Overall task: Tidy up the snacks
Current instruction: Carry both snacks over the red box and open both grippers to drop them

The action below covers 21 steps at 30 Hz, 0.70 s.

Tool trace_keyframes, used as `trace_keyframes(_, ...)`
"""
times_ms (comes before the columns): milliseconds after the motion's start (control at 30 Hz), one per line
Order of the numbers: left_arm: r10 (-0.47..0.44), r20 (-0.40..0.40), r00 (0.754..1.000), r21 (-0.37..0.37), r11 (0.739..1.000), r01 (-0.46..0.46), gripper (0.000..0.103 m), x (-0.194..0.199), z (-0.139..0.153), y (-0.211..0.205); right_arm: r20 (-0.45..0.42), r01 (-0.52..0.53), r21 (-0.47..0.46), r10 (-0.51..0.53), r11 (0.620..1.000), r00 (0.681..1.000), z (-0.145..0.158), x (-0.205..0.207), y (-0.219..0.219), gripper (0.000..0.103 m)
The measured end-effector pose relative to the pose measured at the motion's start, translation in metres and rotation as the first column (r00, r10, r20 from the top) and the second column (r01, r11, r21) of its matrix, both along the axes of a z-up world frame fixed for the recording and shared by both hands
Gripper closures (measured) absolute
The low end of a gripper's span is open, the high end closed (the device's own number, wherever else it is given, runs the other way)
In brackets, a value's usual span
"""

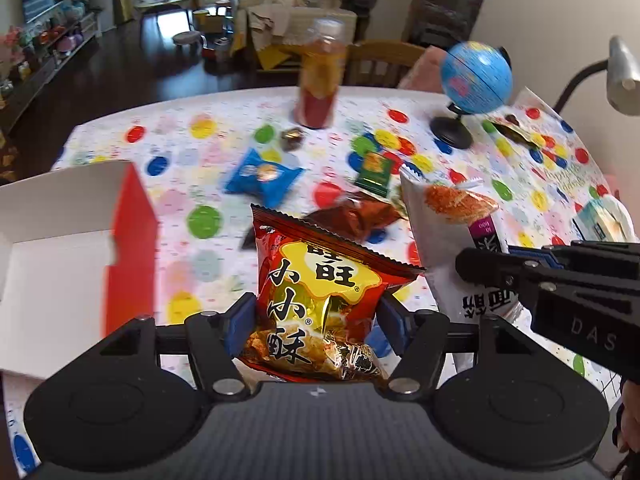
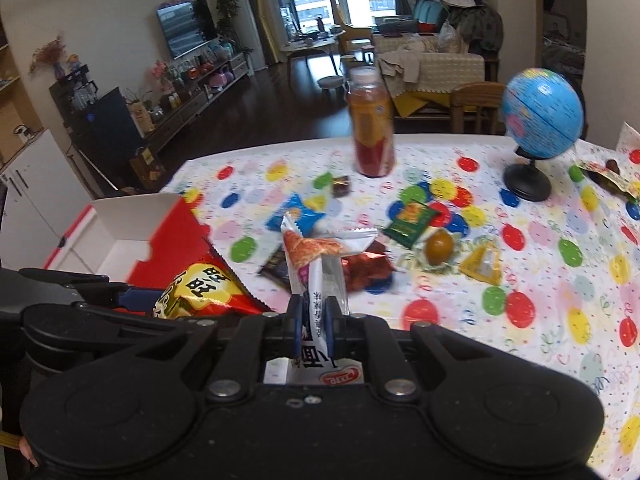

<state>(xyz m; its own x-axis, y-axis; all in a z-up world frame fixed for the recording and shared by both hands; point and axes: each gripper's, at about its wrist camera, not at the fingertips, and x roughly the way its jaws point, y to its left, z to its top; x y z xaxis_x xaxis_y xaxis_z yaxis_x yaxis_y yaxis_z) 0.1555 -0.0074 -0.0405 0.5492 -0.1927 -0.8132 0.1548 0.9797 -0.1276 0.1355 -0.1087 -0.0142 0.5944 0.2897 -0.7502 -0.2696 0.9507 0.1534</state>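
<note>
My left gripper (image 1: 316, 322) is shut on a red and yellow snack bag (image 1: 320, 280), held upright above the dotted tablecloth (image 1: 208, 248). My right gripper (image 2: 312, 320) is shut on a thin white snack packet (image 2: 316, 264) that stands up between its blue pads. In the left wrist view that white packet (image 1: 444, 224) and the right gripper (image 1: 468, 264) come in from the right. An open red box (image 1: 60, 264) with a white inside lies at the left; the same red box (image 2: 132, 240) shows in the right wrist view. Loose snacks lie on the table: a blue packet (image 1: 262, 178), a green packet (image 1: 374, 170), a dark red wrapper (image 1: 356, 216).
A drink bottle (image 1: 320, 76) stands at the table's far edge, a small blue globe (image 1: 476, 80) on a black stand to its right. A grey lamp (image 1: 620, 76) leans in at the far right. A green-brown egg-shaped item (image 2: 439, 246) and a yellow triangular packet (image 2: 484, 264) lie mid-table.
</note>
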Motion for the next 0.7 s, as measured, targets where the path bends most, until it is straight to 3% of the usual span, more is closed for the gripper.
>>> trace_keyframes(700,0.209,0.061,0.976,0.016,0.978,-0.210,0.038,-0.022,0.024,0.157,0.022,-0.195,0.014,0.195,0.981,0.981,0.010,0.011,0.157,0.094)
